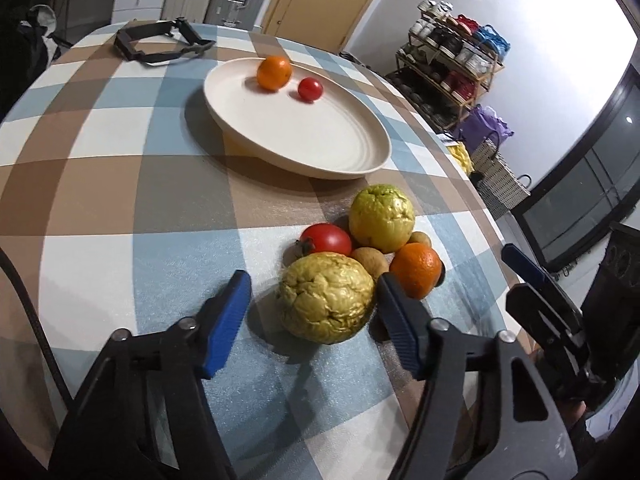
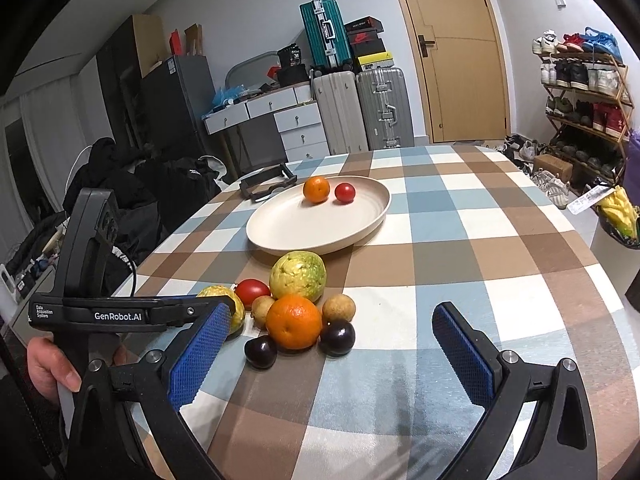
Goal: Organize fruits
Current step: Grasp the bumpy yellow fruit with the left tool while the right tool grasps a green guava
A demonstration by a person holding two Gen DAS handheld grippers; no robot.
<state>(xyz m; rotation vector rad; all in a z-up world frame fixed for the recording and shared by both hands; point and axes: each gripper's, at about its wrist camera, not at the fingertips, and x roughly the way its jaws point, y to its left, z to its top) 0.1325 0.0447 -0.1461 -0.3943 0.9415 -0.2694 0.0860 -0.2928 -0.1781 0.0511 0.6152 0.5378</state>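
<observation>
A cream plate holds an orange and a small tomato. Nearer me a fruit pile lies on the checked tablecloth: two yellow-green guavas, a tomato, an orange, brown longans and two dark plums. My left gripper is open, its blue fingers on either side of the near guava. My right gripper is open and empty, just short of the pile.
A black frame-like object lies on the table's far side beyond the plate. The table edge drops off on the right toward a shoe rack and baskets. Suitcases and drawers stand behind.
</observation>
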